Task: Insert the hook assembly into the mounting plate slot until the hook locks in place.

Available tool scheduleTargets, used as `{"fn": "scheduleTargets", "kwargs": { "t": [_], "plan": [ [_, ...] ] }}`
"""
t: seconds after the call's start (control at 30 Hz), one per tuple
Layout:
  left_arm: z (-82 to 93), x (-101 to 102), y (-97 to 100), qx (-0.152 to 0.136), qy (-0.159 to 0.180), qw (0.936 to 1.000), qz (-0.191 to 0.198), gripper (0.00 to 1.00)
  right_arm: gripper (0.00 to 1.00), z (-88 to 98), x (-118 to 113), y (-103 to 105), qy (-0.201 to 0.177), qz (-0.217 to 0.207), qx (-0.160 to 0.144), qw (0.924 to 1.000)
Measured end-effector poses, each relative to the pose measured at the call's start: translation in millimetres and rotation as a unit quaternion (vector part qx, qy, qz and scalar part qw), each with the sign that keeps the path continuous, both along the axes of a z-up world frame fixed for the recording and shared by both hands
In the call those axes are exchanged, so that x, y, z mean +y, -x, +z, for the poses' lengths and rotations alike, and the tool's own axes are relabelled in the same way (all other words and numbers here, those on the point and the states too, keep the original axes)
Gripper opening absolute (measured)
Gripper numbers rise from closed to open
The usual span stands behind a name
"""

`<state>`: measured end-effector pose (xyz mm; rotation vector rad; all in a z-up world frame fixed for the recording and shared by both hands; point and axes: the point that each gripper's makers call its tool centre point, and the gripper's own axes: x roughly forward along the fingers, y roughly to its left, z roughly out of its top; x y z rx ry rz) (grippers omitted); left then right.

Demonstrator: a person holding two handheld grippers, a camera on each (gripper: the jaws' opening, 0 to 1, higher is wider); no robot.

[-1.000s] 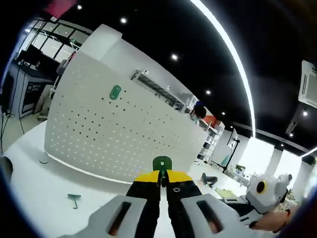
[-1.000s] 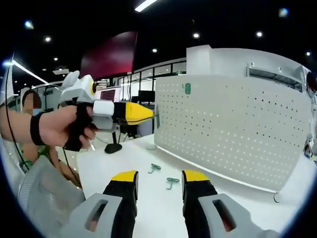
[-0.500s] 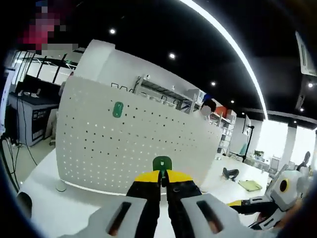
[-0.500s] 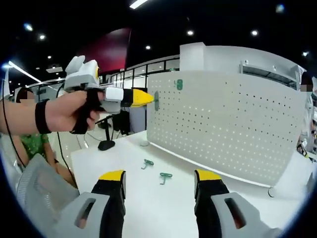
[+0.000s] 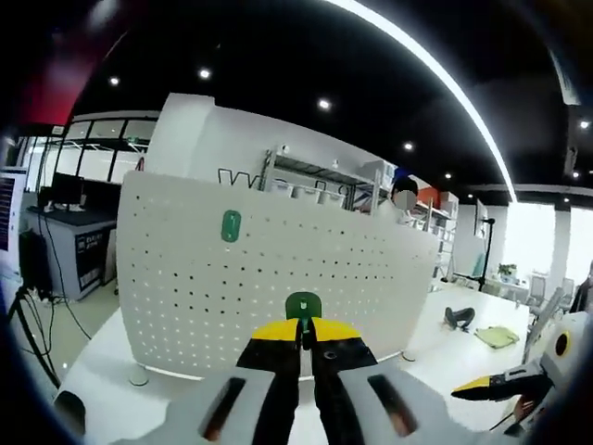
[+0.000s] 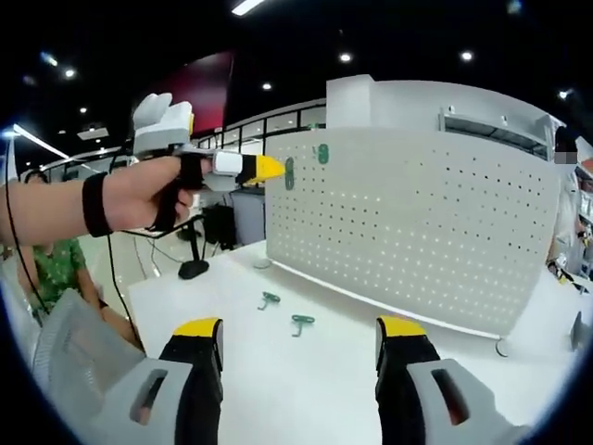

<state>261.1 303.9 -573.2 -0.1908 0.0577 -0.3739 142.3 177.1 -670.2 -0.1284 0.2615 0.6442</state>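
Two loose green hooks [image 6: 301, 322] lie on the white table [image 6: 278, 371] in front of the pegboard [image 6: 417, 232], well apart from a third green hook assembly [image 5: 303, 307], which we carry pinched in the left gripper [image 5: 305, 336].

Left gripper: yellow-tipped jaws pressed together on the lower part of the green tab, whose rounded top stands up just above the tips. In the right gripper view the same gripper [image 6: 274, 168] comes in from the left in the person's hand [image 6: 139, 195], with the green piece at its tip near the upper left corner of the board, not yet touching as far as we can tell.

Right gripper [image 6: 301, 338]: jaws spread wide, nothing between them, low over the table.

One mounted green hook plate [image 5: 231, 225] already sits high on the white perforated board, near its left edge.

Handling, as we judge it:
- The piece looks like small moulded plastic: light, stiff, smooth-faced.
- Slip or twist in the jaws seems the main risk, not breakage; a thin peg on its back, if there is one, could bend if pushed in crooked.
- The hold low on the tab looks right, since it leaves the top and the back free to meet the slot.
- The board stands upright on small feet and could rock under a hard push; the free right gripper could steady it.
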Motion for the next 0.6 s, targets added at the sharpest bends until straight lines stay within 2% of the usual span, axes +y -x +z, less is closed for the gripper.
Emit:
{"fn": "scheduleTargets", "kwargs": {
  "t": [0.13, 0.47, 0.53, 0.6],
  "plan": [
    [1.3, 2.4, -8.3, 0.002, -0.005, 1.0, 0.004, 0.03, 0.72, -0.6, -0.4, 0.7, -0.003, -0.004, 0.001, 1.0],
    [22.3, 8.1, -26.7, -0.024, -0.034, 0.999, 0.018, 0.03, 0.71, -1.3, -0.9, 5.4, -0.017, -0.003, 0.006, 0.9998],
    [25.1, 7.6, -31.0, -0.025, -0.027, 0.9992, 0.018, 0.03, 0.71, -1.9, -2.0, 5.9, -0.015, -0.004, 0.004, 0.9999],
    [24.9, 8.9, -37.7, -0.022, -0.038, 0.9987, 0.026, 0.03, 0.71, -2.5, -2.9, 6.3, -0.016, -0.005, 0.007, 0.9998]
  ]
}}
